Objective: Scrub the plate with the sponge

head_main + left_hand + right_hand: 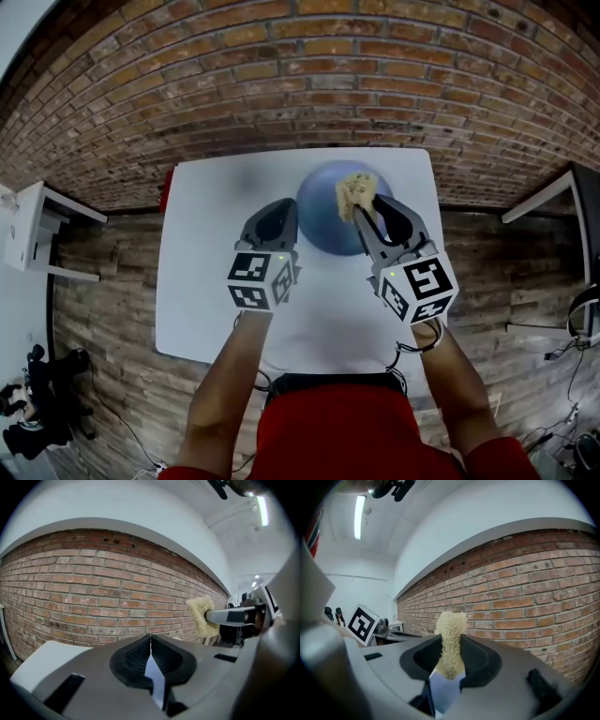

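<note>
R tool point(364, 208) is clamping the yellow sponge point(356, 190) btwn its jaws, holding it over the far part of the blue plate point(322, 223). Can't tell if sponge is touching plate. Plate is sitting at the far middle of the white table point(202, 281). L tool point(284, 211) is hovering at plate's left edge, jaws pressed together w/ nothing btwn them.

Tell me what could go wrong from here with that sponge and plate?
1. The plate lies loose on the table, close to its far edge. The left gripper is shut and empty beside it, so scrubbing might push the plate off.
2. The right gripper only pinches the sponge by one end; hard rubbing could twist it out.
</note>
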Demonstrator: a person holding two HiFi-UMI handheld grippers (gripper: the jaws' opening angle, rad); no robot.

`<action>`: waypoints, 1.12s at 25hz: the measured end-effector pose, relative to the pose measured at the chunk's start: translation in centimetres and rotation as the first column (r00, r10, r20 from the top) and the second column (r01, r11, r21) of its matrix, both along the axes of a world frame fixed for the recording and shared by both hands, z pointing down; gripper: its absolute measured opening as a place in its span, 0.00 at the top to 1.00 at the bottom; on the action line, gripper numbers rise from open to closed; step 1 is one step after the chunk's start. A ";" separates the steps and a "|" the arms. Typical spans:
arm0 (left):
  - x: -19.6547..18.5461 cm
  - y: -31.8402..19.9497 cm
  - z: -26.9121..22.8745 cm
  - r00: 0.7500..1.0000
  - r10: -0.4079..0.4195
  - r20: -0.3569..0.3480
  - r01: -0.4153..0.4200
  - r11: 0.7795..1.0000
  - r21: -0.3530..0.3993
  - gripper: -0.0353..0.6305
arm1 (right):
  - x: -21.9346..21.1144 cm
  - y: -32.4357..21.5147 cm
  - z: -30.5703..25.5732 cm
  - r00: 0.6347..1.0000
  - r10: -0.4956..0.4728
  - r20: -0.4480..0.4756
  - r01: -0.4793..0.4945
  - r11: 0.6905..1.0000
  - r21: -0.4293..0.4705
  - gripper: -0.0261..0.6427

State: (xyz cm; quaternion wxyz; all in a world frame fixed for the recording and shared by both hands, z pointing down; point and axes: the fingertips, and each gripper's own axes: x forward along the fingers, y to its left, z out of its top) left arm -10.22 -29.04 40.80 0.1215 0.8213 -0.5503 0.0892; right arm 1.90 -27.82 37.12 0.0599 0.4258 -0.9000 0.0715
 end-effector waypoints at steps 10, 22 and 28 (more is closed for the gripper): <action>-1.2 -3.9 7.1 1.000 0.013 0.008 -0.011 0.975 -0.222 0.78 | -1.0 -4.5 5.2 0.994 0.064 -0.094 -0.075 0.989 -0.128 0.78; -0.7 -5.7 14.6 0.997 0.077 0.031 -0.050 0.857 -0.512 0.68 | -2.4 -9.4 13.1 0.973 0.081 -0.216 -0.161 0.909 -0.385 0.78; -1.0 -5.8 17.0 0.998 0.064 0.024 -0.037 0.799 -0.600 0.68 | -4.3 -11.2 16.0 0.966 0.048 -0.253 -0.167 0.866 -0.472 0.78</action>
